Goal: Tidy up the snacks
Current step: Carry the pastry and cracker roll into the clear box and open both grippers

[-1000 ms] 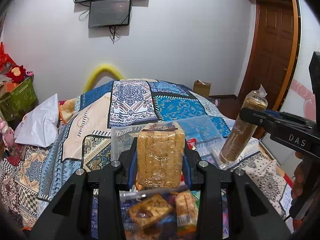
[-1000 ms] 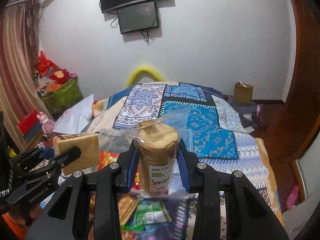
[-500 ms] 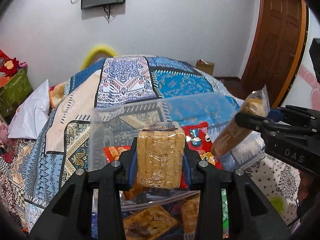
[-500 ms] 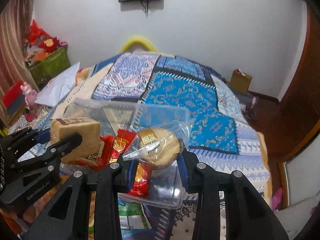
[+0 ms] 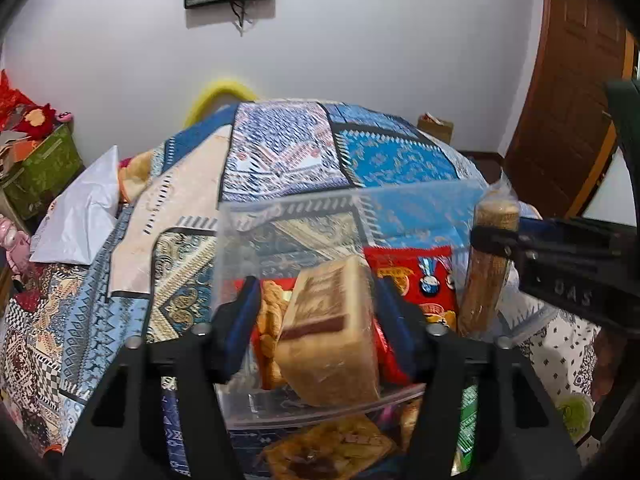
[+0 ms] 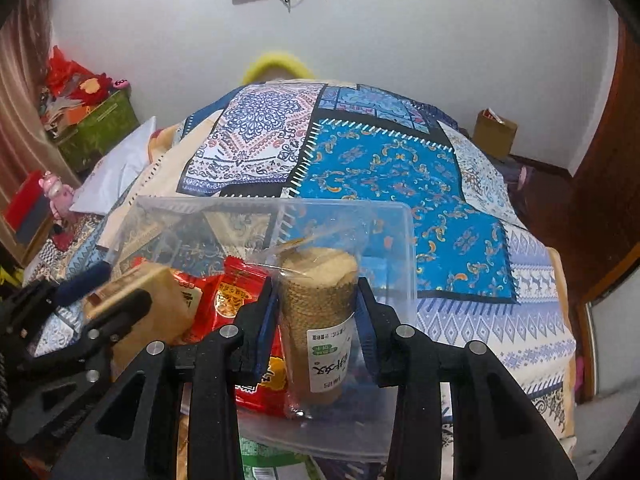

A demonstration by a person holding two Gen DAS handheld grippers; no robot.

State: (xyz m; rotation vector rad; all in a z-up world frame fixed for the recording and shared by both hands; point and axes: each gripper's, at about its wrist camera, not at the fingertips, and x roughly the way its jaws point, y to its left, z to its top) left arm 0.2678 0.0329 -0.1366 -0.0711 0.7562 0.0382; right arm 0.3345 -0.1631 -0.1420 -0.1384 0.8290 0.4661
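Observation:
A clear plastic bin [image 5: 344, 216] [image 6: 400, 240] sits on the patterned bed. Red snack packs [image 5: 416, 280] [image 6: 228, 300] lie inside it. My left gripper [image 5: 316, 320] is open around a tan block-shaped biscuit pack [image 5: 332, 332] that lies tilted in the bin, with gaps on both sides; it also shows at the left of the right wrist view [image 6: 148, 320]. My right gripper [image 6: 318, 316] is shut on a round stack of crackers in clear wrap [image 6: 320, 320], held upright inside the bin; the stack shows at the right of the left wrist view [image 5: 488, 272].
More snack packs lie on the bed in front of the bin [image 5: 332, 448] [image 6: 272, 464]. A white bag [image 5: 80, 208] and a green box [image 5: 44, 168] are at the left. A cardboard box [image 6: 494, 132] and a wooden door [image 5: 568, 80] are at the right.
Both grippers came down into the bin. The left jaws opened and the biscuit block tipped over inside the bin. The right gripper still holds the cracker stack.

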